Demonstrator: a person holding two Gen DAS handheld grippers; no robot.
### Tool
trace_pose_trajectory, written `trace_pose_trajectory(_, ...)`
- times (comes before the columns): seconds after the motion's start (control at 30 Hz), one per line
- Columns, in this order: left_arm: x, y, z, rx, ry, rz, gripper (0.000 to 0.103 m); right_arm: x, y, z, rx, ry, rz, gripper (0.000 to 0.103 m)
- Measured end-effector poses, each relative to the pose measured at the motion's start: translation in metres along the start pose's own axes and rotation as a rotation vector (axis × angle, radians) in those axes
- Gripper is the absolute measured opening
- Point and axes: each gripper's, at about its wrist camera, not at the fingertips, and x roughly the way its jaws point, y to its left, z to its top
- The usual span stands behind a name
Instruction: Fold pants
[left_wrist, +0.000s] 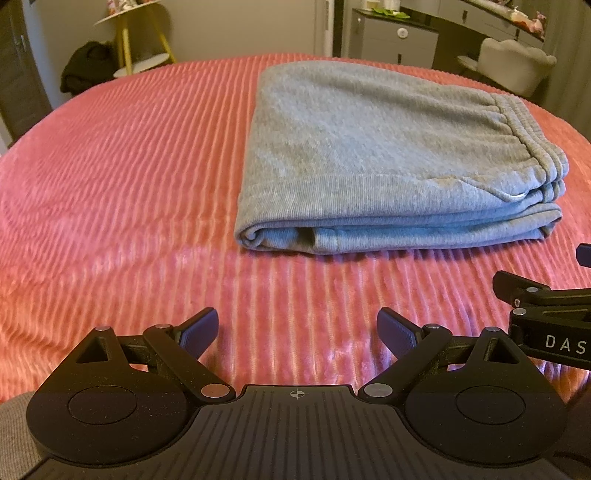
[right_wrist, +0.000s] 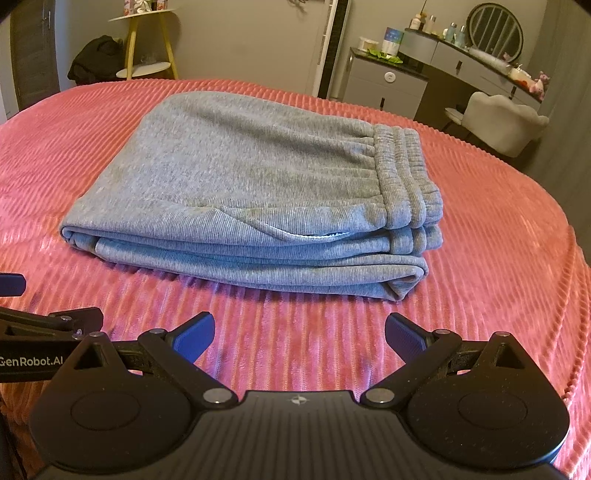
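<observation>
Grey sweatpants (left_wrist: 373, 155) lie folded in a flat stack on the pink ribbed bedspread (left_wrist: 129, 184), with the elastic waistband on the right side. They also show in the right wrist view (right_wrist: 251, 192). My left gripper (left_wrist: 297, 332) is open and empty, held over the bedspread a short way in front of the pants' near edge. My right gripper (right_wrist: 299, 336) is open and empty, also in front of the pants. Each gripper's side shows at the edge of the other's view.
The bedspread's edge (right_wrist: 569, 277) drops off at the right. Behind the bed stand a yellow-legged shelf (right_wrist: 147, 44) with dark clothing, a grey dresser (right_wrist: 391, 77) and a pale chair (right_wrist: 506, 122).
</observation>
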Motion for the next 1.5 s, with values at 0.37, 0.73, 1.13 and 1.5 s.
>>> trace_pose_trajectory(0.37, 0.0006, -0.0005, -0.0010, 0.004, 0.000, 0.001, 0.096, -0.0013, 0.0008, 0.0001, 0.003, -0.004, -0.003, 0.099)
trace_pose_trajectory(0.73, 0.0010, 0.0000, -0.0011, 0.004, 0.000, 0.001, 0.096, -0.0019, -0.0003, 0.0001, 0.008, -0.007, -0.002, 0.099)
trace_pose_trajectory(1.13, 0.0010, -0.0011, -0.0017, 0.010, -0.004, 0.008, 0.096, -0.0037, 0.0009, 0.0000, 0.006, -0.015, -0.006, 0.099)
trace_pose_trajectory(1.5, 0.0001, -0.0004, -0.0021, 0.012, -0.009, 0.010, 0.096, -0.0064, 0.0013, -0.0003, 0.006, -0.022, -0.009, 0.099)
